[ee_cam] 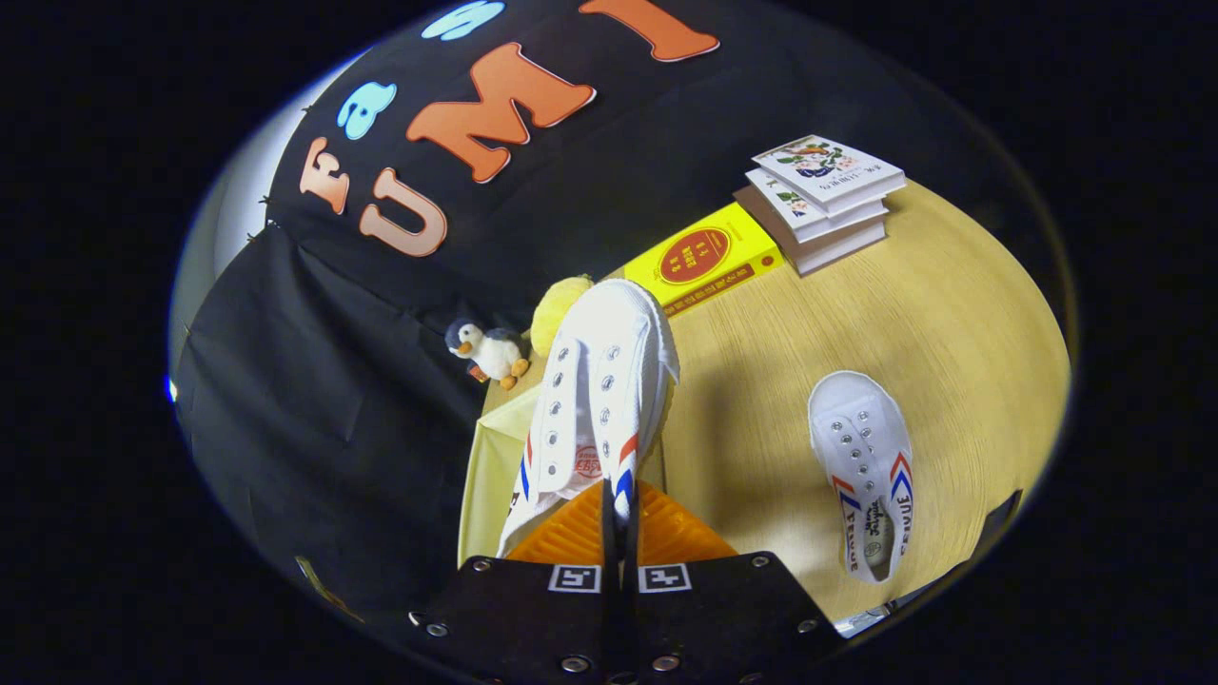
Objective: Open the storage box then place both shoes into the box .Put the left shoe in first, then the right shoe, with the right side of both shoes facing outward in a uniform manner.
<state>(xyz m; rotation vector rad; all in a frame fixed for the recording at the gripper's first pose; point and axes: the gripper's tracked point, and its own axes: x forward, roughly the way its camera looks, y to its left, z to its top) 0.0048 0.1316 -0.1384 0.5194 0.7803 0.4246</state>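
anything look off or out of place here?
Nothing damaged or spilled. The gripper is shut on one shoe, held up over the yellow box. The other shoe lies flat on the table. Books are stacked neatly; the penguin toy stands upright.

1. The tongs (617, 514) are closed on the side wall of a white canvas shoe (599, 400), both fingers pressing its edge near the red and blue stripes.
2. The held shoe points away from the fingers, raised over the pale yellow storage box (487, 457).
3. A second white shoe (864, 466) lies flat on the wooden worktop (933, 314), well apart from the held one.
4. Beyond the shoes sit a yellow book (709, 259) and a stack of books (820, 200).
5. A toy penguin (490, 352) and a yellow plush ball (557, 309) stand beside the box, near the booth wall.
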